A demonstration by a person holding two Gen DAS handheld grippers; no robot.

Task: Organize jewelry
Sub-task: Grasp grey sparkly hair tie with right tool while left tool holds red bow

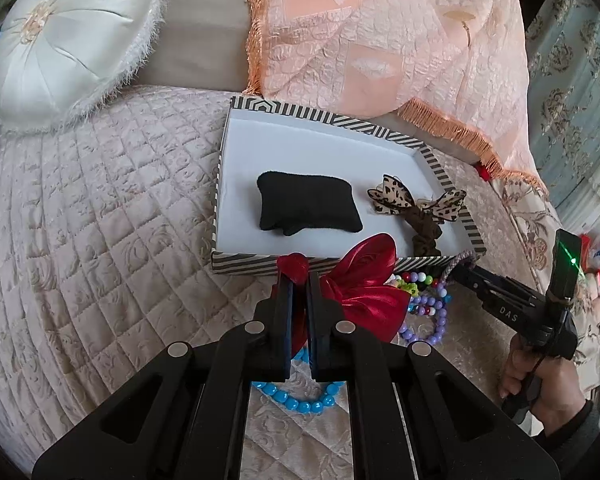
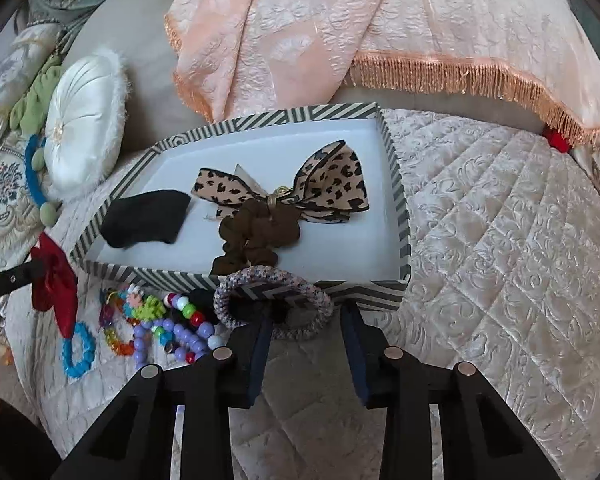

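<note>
A striped box (image 1: 340, 120) (image 2: 260, 120) with a white floor lies on the bed. It holds a black cushion (image 1: 308, 208) (image 2: 144, 218) and a leopard bow scrunchie (image 1: 416, 204) (image 2: 280, 200). My left gripper (image 1: 298, 280) is shut on a red satin bow (image 1: 364, 280) (image 2: 56, 288) just before the box's front wall. My right gripper (image 2: 308, 312) (image 1: 460, 266) has its jaws apart at a braided grey hair tie (image 2: 272, 304) (image 1: 458, 258) against the front wall. The left fingertip overlaps the tie's lower strand; the right finger stands beside its edge. Bead bracelets (image 2: 172, 332) (image 1: 428, 316) lie beside it.
A blue bead bracelet (image 1: 296, 398) (image 2: 78, 350) lies on the quilted bedspread (image 1: 100, 220) (image 2: 500, 240). A round white cushion (image 1: 76, 40) (image 2: 84, 124) sits at the back left. A peach fringed blanket (image 1: 380, 32) (image 2: 380, 20) drapes behind the box. A hand (image 1: 540, 376) holds the right gripper.
</note>
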